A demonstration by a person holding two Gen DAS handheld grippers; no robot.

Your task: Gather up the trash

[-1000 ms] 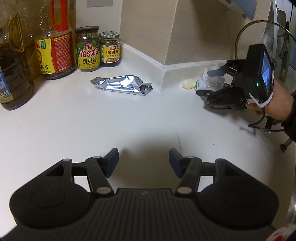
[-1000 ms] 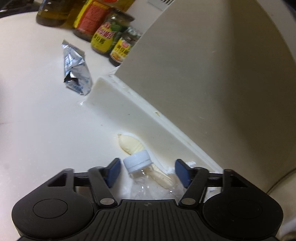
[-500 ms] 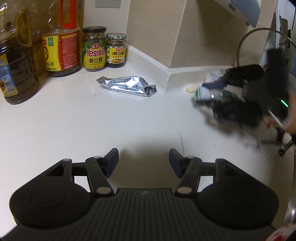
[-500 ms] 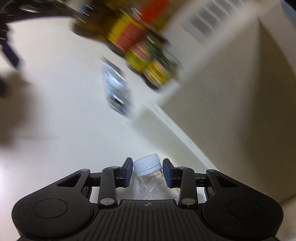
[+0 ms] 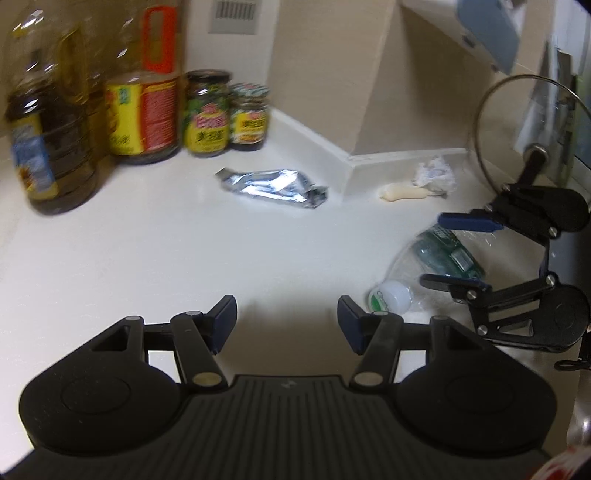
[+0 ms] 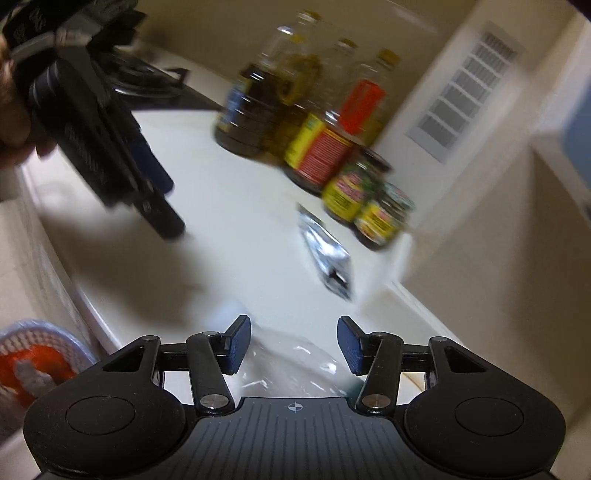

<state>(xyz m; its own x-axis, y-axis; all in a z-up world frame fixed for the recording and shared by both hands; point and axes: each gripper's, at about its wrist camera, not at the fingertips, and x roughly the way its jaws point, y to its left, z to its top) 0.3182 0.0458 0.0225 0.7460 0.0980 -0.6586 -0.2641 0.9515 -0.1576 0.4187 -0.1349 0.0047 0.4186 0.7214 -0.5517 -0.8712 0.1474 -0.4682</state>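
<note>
- White countertop (image 5: 155, 236) fills most of both views, kinda glossy, with a low white upstand along the back.
- Beige wall (image 5: 325, 74) juts out into a boxed corner on the counter.
- Grey louvred vent (image 5: 232, 16) set in the wall, up behind the bottles.
- Big oil bottles (image 5: 48, 125) and two sauce jars (image 5: 225, 114) lined up at the back.
- Glass pot lid (image 5: 532, 125) propped upright off to the right.
- Light's dim and yellowish, soft shadows on the counter.

A home kitchen: cooking-oil bottles (image 5: 48, 147), sauce jars (image 5: 207, 114) and a pot lid (image 5: 532, 129) crowd the white counter (image 5: 147, 258).
</note>
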